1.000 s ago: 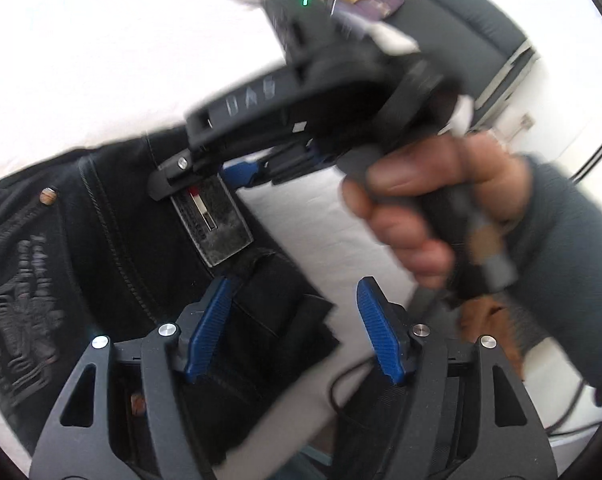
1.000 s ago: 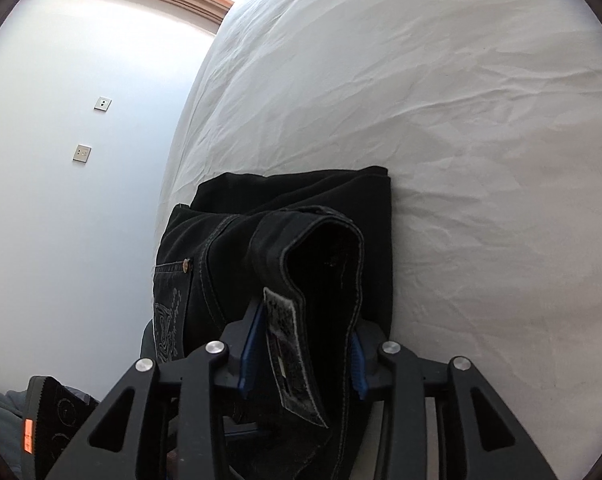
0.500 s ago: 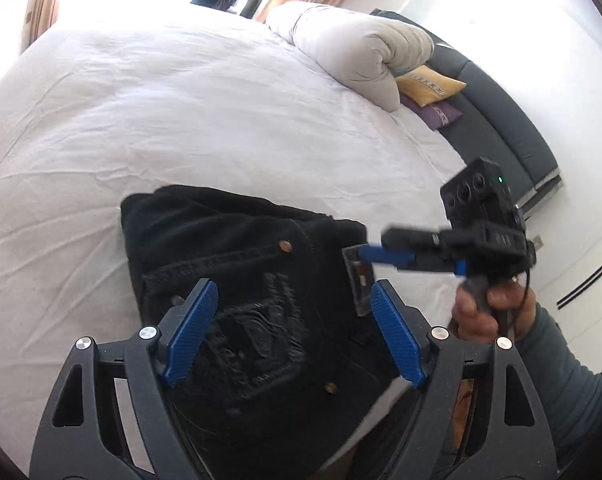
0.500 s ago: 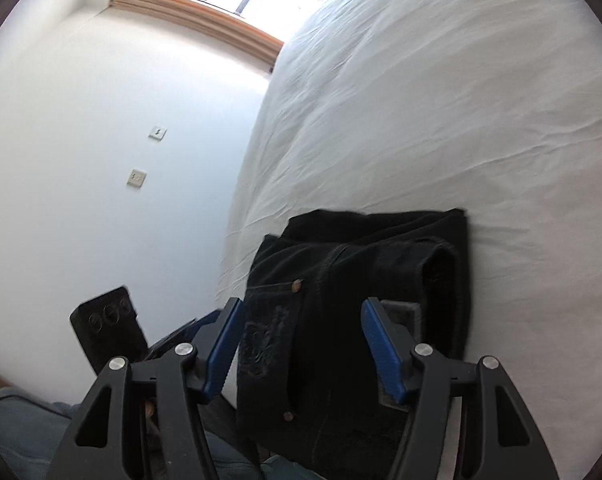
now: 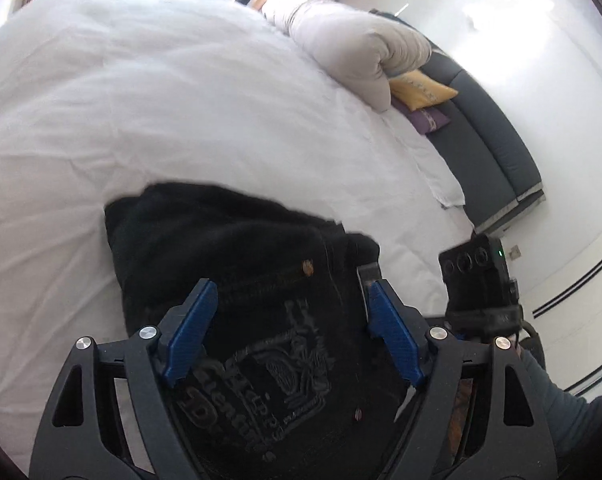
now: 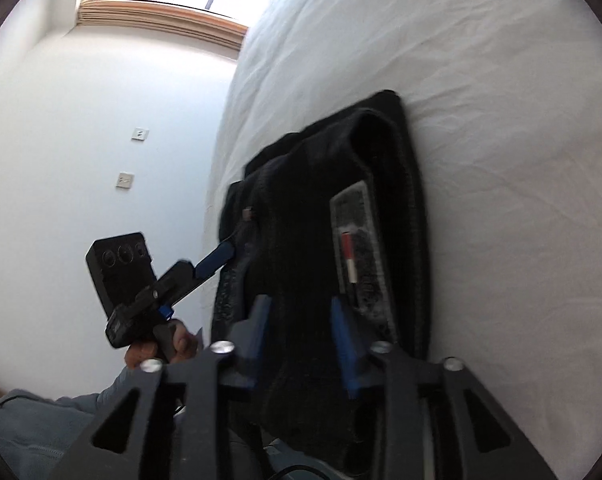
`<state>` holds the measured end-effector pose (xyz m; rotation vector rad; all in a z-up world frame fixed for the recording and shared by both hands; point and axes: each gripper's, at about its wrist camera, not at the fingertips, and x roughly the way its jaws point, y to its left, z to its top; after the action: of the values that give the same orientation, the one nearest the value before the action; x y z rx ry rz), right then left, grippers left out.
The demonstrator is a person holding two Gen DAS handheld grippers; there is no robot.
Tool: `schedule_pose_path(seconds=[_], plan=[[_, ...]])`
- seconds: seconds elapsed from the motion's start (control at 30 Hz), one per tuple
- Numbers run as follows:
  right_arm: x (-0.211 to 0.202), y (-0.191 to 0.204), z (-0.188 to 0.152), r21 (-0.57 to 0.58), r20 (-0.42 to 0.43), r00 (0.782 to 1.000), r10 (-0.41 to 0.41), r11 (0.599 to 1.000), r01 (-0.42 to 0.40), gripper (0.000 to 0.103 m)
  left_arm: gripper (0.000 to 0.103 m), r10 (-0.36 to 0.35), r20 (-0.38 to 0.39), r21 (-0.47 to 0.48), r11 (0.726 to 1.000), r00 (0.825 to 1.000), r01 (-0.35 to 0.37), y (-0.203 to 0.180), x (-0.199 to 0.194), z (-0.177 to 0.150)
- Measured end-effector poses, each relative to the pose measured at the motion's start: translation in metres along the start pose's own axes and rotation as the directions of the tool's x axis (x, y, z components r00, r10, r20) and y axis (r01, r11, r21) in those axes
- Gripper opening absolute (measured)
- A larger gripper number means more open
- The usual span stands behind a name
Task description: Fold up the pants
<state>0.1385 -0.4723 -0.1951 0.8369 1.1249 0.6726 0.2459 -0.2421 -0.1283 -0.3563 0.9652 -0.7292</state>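
**Pants folded into a block at the bed's near edge, both grippers clear of the cloth**

Pants (image 5: 237, 264) are lying as a compact black bundle on the white bed sheet (image 5: 161, 100), close to the near edge of the mattress. The embroidered back pocket and a copper rivet are facing up in the left wrist view; the right wrist view is showing the waistband label (image 6: 359, 240) turned upward along the thick folded edge.

Left gripper (image 5: 289, 340) is hovering over the pocket area with its blue pads spread wide, having just been opening; cloth is showing between the pads but nothing is being pinched. Right gripper (image 6: 301, 340) is pointing along the bundle with its pads parted; its jaws have just been closing a little, fabric is lying between them, and the pads do not appear to be pressing on it.

Judgement: the folding itself is looking finished, and the step in hand is release and checking. The next move probably calls for flattening the raised waistband edge or squaring the bundle, without dragging the layers apart.

Beyond the pants, a rolled duvet (image 5: 353, 48) and a dark headboard are sitting at the far end.
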Motion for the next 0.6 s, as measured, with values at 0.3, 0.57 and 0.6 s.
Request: schedule_pose_path(seconds=[0.3, 0.57, 0.6], plan=[[0.015, 0.009, -0.03, -0.049, -0.115, 0.991, 0.073, 0.996, -0.079, 0.066, 0.078, -0.118, -0.086, 0.033, 0.992, 0.989, 0.121, -0.006, 0.012, -0.032], [0.013, -0.002, -0.036, -0.036, -0.102, 0.991, 0.086, 0.995, -0.09, 0.058, 0.078, -0.011, -0.101, 0.214, 0.976, 0.995, 0.033, -0.022, 0.019, -0.071], [0.013, -0.001, -0.036, -0.04, -0.097, 0.991, 0.088, 0.995, -0.092, 0.057, 0.078, 0.007, -0.103, 0.239, 0.971, 0.995, 0.018, -0.022, 0.022, -0.075]])
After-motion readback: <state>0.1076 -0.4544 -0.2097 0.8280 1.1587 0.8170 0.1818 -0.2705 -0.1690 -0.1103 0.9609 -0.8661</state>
